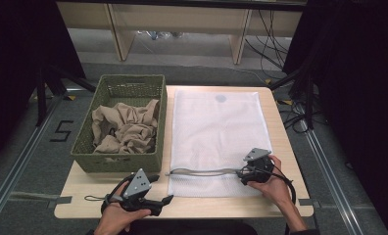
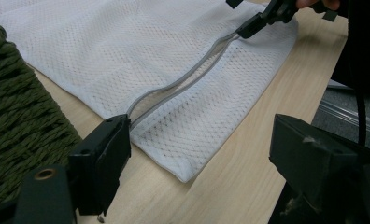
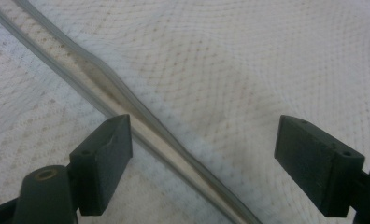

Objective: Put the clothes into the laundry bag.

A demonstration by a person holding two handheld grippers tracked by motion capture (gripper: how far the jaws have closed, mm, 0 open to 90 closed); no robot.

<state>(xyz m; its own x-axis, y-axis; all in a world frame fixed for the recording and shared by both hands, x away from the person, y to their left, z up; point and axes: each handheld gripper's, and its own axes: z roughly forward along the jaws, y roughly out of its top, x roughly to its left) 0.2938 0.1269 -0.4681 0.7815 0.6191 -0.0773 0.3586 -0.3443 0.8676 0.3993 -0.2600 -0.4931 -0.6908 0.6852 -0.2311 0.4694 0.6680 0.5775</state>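
White mesh laundry bag (image 1: 214, 139): flat on the wooden table (image 1: 280, 147), its left edge just beside the green woven basket (image 1: 123, 88) holding beige cloth (image 1: 126, 128). Grey zipper (image 1: 202, 172) runs near the bag's front edge, gaping. Right gripper (image 1: 244, 172): jaws spread, straddling the zipper's right end. Left gripper (image 1: 157, 188): jaws spread, holding nothing, on bare table at the bag's front-left corner.
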